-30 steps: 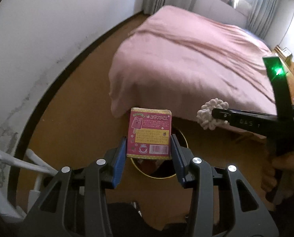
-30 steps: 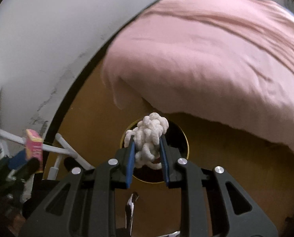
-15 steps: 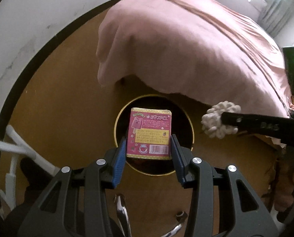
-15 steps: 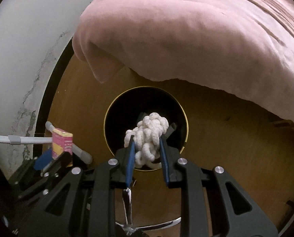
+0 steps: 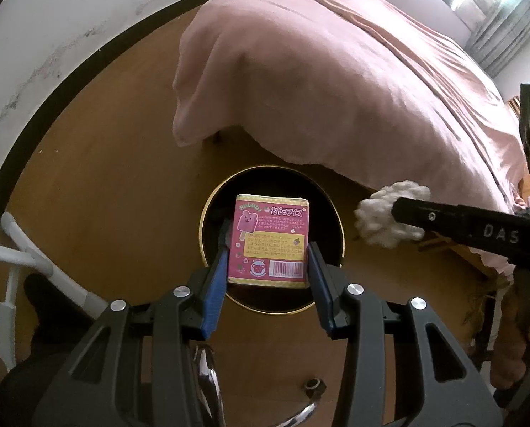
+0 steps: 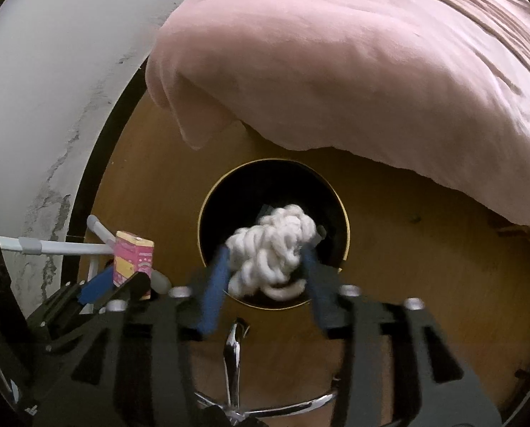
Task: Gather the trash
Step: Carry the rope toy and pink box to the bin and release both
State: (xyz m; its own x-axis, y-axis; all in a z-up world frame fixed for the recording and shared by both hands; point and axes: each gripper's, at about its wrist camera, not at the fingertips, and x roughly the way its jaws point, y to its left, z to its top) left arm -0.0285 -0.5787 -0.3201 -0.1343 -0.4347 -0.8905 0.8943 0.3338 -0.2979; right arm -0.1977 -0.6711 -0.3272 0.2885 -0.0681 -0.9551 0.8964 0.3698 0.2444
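A round black bin with a gold rim stands on the wooden floor, right below both grippers. My left gripper is shut on a pink ice-pop box, held upright over the bin's mouth. In the right wrist view my right gripper hangs over the same bin and its jaws are opening, blurred by motion. The white knotted ball of cord sits loose between them. From the left wrist view, that ball shows at the right gripper's black finger. The pink box shows at the lower left of the right wrist view.
A bed with a pink cover overhangs the floor just behind the bin. White tube legs of a rack stand at the left by the white wall. Chrome chair-base legs lie under the grippers.
Both grippers dropped lower over the bin, which now fills the middle of both views. The right jaws have spread apart around the white ball. The left grip on the box is unchanged.
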